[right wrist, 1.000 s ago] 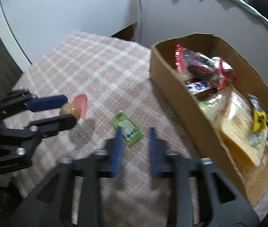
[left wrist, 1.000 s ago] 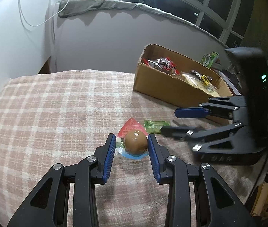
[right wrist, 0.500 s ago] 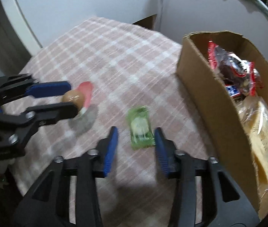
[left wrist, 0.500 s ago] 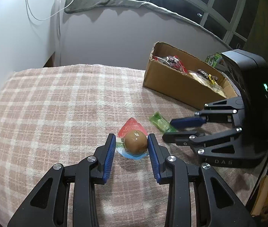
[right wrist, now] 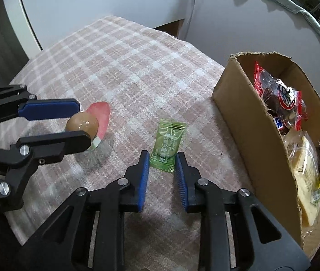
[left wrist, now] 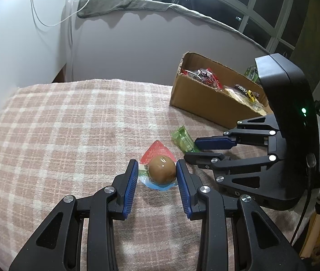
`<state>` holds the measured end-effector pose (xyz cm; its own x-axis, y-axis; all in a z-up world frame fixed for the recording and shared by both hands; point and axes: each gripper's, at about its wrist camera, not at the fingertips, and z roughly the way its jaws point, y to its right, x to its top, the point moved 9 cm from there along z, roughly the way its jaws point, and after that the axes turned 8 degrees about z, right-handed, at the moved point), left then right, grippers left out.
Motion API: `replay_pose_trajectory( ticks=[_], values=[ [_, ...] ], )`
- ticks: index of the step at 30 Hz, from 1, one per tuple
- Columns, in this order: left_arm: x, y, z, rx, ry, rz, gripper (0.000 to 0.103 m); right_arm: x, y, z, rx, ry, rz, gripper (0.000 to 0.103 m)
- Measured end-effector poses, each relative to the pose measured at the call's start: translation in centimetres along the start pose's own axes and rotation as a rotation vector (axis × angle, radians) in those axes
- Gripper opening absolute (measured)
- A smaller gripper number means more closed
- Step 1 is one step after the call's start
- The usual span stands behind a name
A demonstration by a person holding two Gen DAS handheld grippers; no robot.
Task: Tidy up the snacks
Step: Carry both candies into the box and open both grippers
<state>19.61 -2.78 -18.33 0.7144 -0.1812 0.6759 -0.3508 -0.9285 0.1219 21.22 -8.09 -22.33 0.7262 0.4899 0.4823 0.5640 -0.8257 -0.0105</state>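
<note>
Glossy brown egg-shaped snack point(left wrist: 161, 169) in clear wrap w/ red triangular flap, pinched btwn ribbed blue fingers of left gripper point(left wrist: 156, 172), above pink plaid cloth point(left wrist: 69, 124) on desk. Right gripper point(right wrist: 161, 161) closing, narrow gap, around near end of flat crinkly green packet point(right wrist: 167, 143) lying on cloth, beside cardboard box point(right wrist: 245, 122) full of wrapped snacks.

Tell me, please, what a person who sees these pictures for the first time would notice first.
Probably the brown egg in its clear packet, held between the left tongs above the checked cloth. Next, the green candy packet lying flat on the cloth, its near end between the closing right tongs. At the right stands a cardboard box full of snacks.
</note>
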Motion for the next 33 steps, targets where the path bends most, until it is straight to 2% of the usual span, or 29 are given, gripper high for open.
replay_pose_trajectory(
  ticks=[11,20,27,33],
  values=[
    [1.0,0.9,-1.2,0.005,0.033,0.022,0.033,-0.7,1.2,-2.9,0.010,0.060,0.062,0.021],
    [3.4,3.5,-2.6,0.007,0.083,0.092,0.033,-0.8,2.8,-7.7,0.020,0.152,0.109,0.021],
    [6.8,5.7,-2.3,-0.014,0.117,0.138,0.033,0.1,6.0,-11.8,-0.002,0.234,0.155,0.021],
    [9.5,7.1,-1.0,-0.048,0.134,0.135,0.033,0.8,9.9,-13.9,-0.052,0.279,0.208,0.021]
  ],
)
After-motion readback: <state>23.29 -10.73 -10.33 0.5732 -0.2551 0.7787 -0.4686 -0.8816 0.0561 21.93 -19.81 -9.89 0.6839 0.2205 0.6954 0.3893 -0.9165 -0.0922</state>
